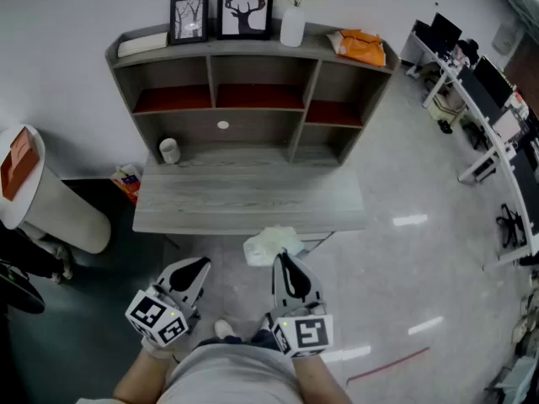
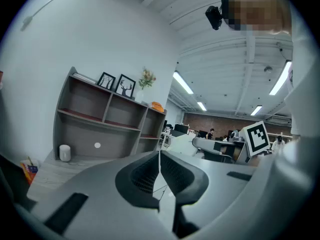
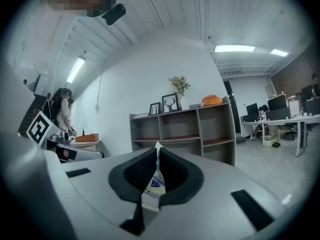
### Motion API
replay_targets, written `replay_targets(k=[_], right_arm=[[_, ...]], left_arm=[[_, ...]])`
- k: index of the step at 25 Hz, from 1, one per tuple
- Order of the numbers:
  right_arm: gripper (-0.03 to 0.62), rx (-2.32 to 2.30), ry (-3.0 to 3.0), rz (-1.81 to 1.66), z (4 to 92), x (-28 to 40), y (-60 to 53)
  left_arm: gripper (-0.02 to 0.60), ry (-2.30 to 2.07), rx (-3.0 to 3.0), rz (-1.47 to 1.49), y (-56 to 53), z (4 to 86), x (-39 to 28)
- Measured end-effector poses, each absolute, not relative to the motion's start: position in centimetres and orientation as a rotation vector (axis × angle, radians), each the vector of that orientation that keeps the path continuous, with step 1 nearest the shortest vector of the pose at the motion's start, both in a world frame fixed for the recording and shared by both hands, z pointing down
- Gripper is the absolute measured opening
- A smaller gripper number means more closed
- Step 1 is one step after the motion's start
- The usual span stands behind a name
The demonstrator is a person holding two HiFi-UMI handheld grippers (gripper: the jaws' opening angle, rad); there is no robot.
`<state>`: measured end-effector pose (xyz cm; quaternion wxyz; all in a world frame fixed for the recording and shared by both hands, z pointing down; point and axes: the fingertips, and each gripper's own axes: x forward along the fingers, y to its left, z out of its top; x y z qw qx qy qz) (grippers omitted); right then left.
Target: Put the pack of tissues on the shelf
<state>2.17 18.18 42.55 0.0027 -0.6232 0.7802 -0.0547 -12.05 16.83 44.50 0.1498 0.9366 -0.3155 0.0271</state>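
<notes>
White tissues (image 1: 268, 244) in right hand-held gripper (image 3: 158, 149)

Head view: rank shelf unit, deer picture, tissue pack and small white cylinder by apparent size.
Shelf unit
Deer picture and tissue pack look alike, pack nearer camera, unranked
Small white cylinder

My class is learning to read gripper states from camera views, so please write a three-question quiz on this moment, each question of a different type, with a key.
1. True or false: the pack of tissues already lies on the shelf unit.
2. Multiple choice: what stands on top of the shelf unit, right beside the deer picture? A) a white vase with flowers B) a kettle C) a desk lamp
3. Short answer: the left gripper is shut on nothing. Which gripper is clamped on the pack?

Key: 1. false; 2. A; 3. the right gripper.
</notes>
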Motion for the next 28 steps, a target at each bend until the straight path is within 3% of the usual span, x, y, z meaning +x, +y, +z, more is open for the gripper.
replay_targets(k=[18,28], right_arm=[[0.029,-1.826,2.395,-0.224,42.3,14.0,21.0],[0.029,-1.856,2.368,-0.260,43.6,17.5,20.9]], left_arm=[[0.021,-0.919,2.740,0.129,19.0,43.8,0.4],[0.021,-0.893,2.745,0.158,18.4,44.6,3.8]])
